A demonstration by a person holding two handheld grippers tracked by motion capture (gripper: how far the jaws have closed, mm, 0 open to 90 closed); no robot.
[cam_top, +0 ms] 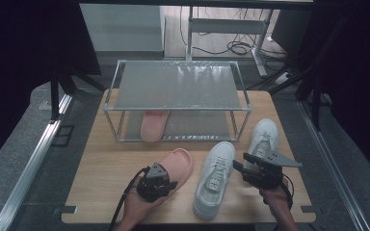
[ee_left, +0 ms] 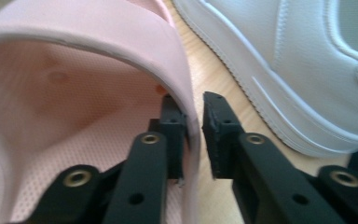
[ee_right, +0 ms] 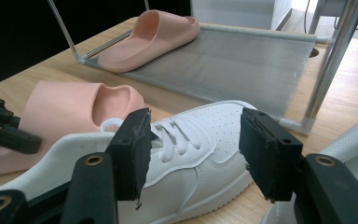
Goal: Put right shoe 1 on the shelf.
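- Left claw (ee_left: 193,140) pinches the side wall of the pink slipper (ee_left: 74,93) lying on the table (cam_top: 101,192), likely to lift it onto the rack (cam_top: 178,86).
- Right claw (ee_right: 193,154) hangs wide open, empty, above 1 white sneaker (ee_right: 191,154).

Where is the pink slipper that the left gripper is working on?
In the high view the pink slipper lies on the table's front left, just left of the white sneaker, its side wall between the left gripper's fingers.
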